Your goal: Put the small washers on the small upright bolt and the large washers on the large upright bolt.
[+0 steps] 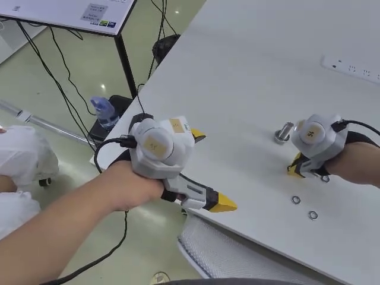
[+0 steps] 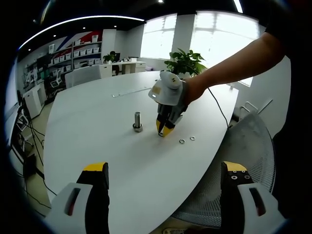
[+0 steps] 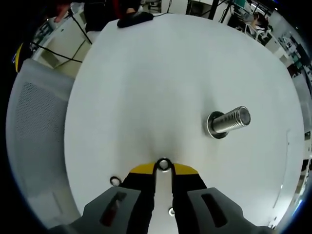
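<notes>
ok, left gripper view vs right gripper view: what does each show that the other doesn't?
Left gripper view: the left gripper with jaws wide open, the right gripper seen from outside with tips pointing down, and a plant. Right gripper view: a washer pinched between the tips. Both: the table, the upright bolt and loose washers.

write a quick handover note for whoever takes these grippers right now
Left gripper open, empty, by the table near edge.
Right gripper tips down on the table, shut on a washer beside the bolt.
Two loose washers lie flat close by.
Done: no washer clearly on the bolt; the ring at its base may be its own head.
Left: thread the gripped washer, then the loose ones.
</notes>
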